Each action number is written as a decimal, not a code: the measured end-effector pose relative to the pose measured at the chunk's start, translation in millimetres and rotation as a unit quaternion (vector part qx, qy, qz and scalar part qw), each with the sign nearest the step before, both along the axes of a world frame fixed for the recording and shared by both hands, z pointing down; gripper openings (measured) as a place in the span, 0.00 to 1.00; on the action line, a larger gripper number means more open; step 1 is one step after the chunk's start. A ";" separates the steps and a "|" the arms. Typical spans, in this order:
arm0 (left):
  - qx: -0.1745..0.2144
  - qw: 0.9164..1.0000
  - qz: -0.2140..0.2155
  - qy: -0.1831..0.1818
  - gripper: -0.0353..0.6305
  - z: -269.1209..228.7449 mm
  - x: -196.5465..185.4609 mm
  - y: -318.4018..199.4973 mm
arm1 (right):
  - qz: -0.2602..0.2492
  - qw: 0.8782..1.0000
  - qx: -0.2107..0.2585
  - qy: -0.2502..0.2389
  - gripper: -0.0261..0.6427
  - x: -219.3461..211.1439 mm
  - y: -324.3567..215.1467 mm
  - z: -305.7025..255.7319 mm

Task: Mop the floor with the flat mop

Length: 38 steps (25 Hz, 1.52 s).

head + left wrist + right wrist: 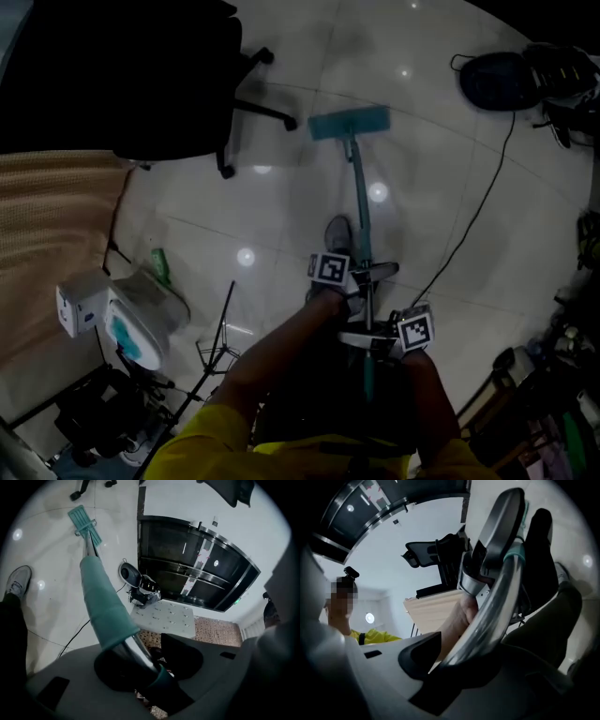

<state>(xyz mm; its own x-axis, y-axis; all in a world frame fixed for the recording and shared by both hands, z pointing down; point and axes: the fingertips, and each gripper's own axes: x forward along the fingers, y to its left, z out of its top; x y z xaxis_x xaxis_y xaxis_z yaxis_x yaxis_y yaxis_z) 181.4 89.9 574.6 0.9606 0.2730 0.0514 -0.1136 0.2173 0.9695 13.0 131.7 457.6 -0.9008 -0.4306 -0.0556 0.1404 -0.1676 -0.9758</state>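
Note:
The flat mop lies out ahead of me with its teal head [349, 122] flat on the pale tiled floor [422, 187]. Its handle [360, 220] runs back to my hands. My left gripper [367, 276] is shut on the handle, higher in the head view. My right gripper [367, 339] is shut on it closer to my body. In the left gripper view the teal grip sleeve [103, 606] and chrome pole [139, 649] pass between the jaws of the left gripper [140, 665], with the mop head [84, 521] far off. In the right gripper view the chrome pole [494, 616] sits in the right gripper [464, 656].
A black office chair [159, 75] stands left of the mop head. A black bag [497, 80] and its cable [478, 211] lie at the right. A wooden desk [47, 234] and a white device [80, 305] are at the left. My shoe [337, 234] is beside the handle.

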 end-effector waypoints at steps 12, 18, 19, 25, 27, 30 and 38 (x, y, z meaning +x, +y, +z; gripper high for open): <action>-0.004 1.000 0.004 -0.001 0.23 75.1 45.0 -164.5 | 0.023 0.999 0.036 0.006 0.23 44.4 -158.4 90.5; 0.034 0.999 0.030 -0.005 0.24 92.2 66.0 -206.0 | 0.054 0.998 0.038 -0.012 0.22 59.2 -203.6 95.8; 0.031 0.999 0.027 -0.003 0.24 90.7 63.4 -194.5 | 0.053 0.998 0.034 -0.013 0.21 56.0 -192.2 92.9; -0.005 1.000 0.021 -0.014 0.24 45.0 13.2 -14.0 | -0.006 1.000 -0.024 -0.017 0.21 10.4 -9.1 37.2; -0.035 0.999 0.021 -0.028 0.24 21.6 -9.1 63.8 | -0.023 0.998 -0.062 -0.012 0.20 -7.5 63.0 12.5; -0.040 0.999 -0.015 -0.026 0.23 10.5 -29.7 108.9 | -0.041 0.995 -0.088 -0.005 0.19 -26.2 112.9 7.6; 0.000 1.000 -0.011 -0.007 0.23 72.1 27.4 -52.3 | -0.007 1.000 -0.014 -0.003 0.17 32.1 -40.2 83.8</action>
